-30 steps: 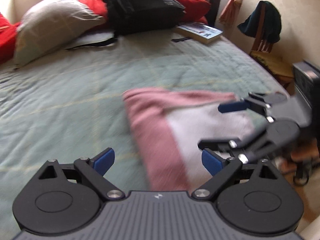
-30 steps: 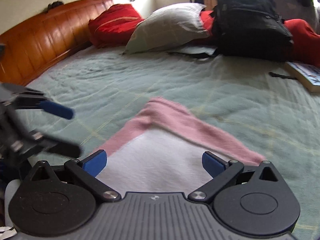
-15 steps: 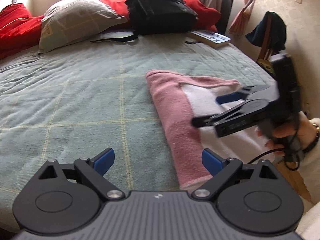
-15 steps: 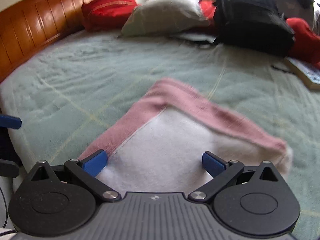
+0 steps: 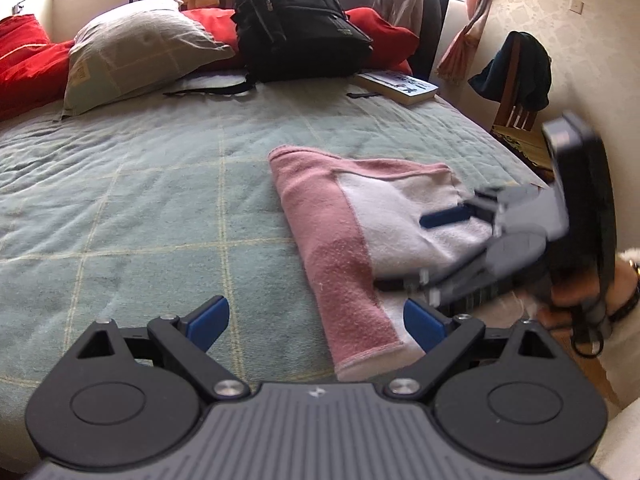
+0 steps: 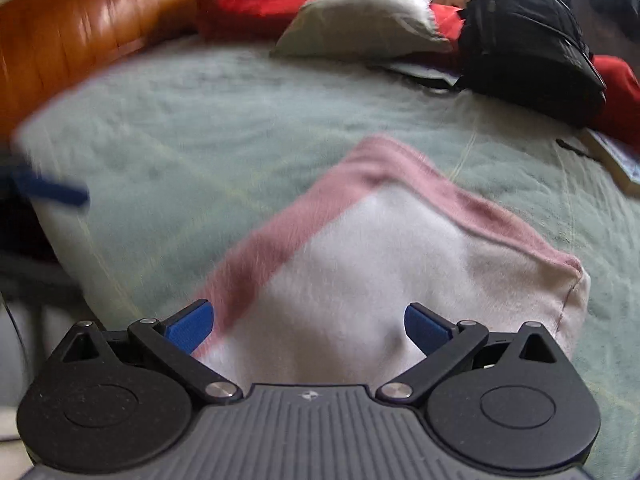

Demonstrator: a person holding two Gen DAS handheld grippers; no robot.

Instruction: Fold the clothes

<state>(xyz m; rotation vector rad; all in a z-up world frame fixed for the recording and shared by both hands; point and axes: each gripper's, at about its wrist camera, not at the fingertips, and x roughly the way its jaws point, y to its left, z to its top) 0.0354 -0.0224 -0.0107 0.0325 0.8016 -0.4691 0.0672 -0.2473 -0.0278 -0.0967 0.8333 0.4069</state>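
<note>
A folded pink and white towel (image 5: 360, 232) lies on the green bedspread (image 5: 160, 200) near the bed's right edge. My left gripper (image 5: 316, 318) hovers open just short of the towel's near pink end, holding nothing. My right gripper (image 5: 416, 250), blurred, comes in from the right over the white part, jaws apart and empty. In the right wrist view the towel (image 6: 380, 248) fills the middle and my right gripper (image 6: 308, 326) stands open over its near white edge. A blurred blue finger (image 6: 52, 192) of the left gripper shows at the far left.
At the head of the bed sit a black backpack (image 5: 296, 28), a grey pillow (image 5: 136, 60), red cushions (image 5: 24, 60) and a book (image 5: 400, 86). A wooden headboard (image 6: 72, 40) runs along the left. A chair (image 5: 516, 112) with a dark garment stands beside the bed.
The right gripper has moved in lower over the towel's white part, and the towel looms larger in its view. The left gripper has drawn back and steadied near the pink end.
</note>
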